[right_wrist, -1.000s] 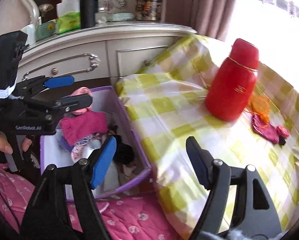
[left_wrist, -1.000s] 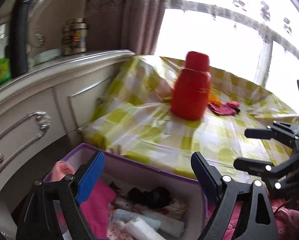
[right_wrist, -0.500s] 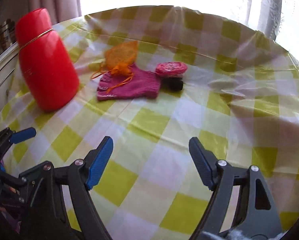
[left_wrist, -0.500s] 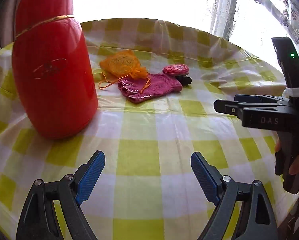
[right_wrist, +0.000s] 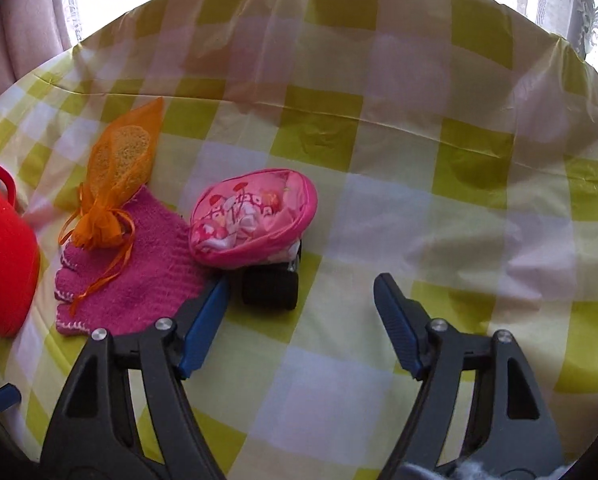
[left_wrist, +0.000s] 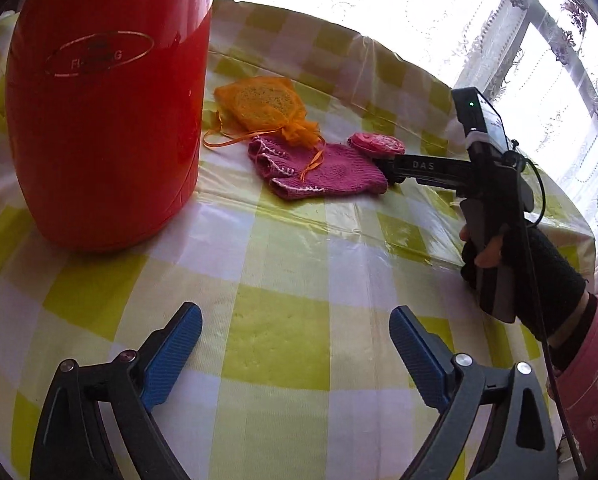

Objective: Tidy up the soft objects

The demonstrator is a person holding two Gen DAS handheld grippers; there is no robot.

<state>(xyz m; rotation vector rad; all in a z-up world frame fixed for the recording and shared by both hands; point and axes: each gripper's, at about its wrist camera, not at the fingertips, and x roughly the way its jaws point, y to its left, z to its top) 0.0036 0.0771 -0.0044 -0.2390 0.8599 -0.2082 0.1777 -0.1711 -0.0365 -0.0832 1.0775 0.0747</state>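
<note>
On the yellow-checked tablecloth (left_wrist: 283,248) lies a small pile: an orange mesh pouch (right_wrist: 127,168) overlapping a magenta knitted piece (right_wrist: 139,272), and beside them a pink patterned pouch (right_wrist: 255,220) resting on a small black item (right_wrist: 271,288). My right gripper (right_wrist: 301,292) hangs low over the table. Its jaws are closing, and the black item sits between them near the left finger (right_wrist: 207,320), untouched by the pads. In the left wrist view the right gripper (left_wrist: 391,170) reaches the pile from the right. My left gripper (left_wrist: 295,328) hovers nearer the camera, its jaws opening with nothing between them.
A tall red thermos (left_wrist: 107,100) stands left of the pile, close to the knitted piece. A gloved hand with a pink sleeve (left_wrist: 539,280) holds the right gripper. Behind the table are a bright window and lace curtains (left_wrist: 539,40). The table's edge curves along the far side.
Both grippers swung from the purple box of clothes by the dresser over to the table. The right gripper then dropped close to the pink pouch, and its jaws narrowed slightly.
</note>
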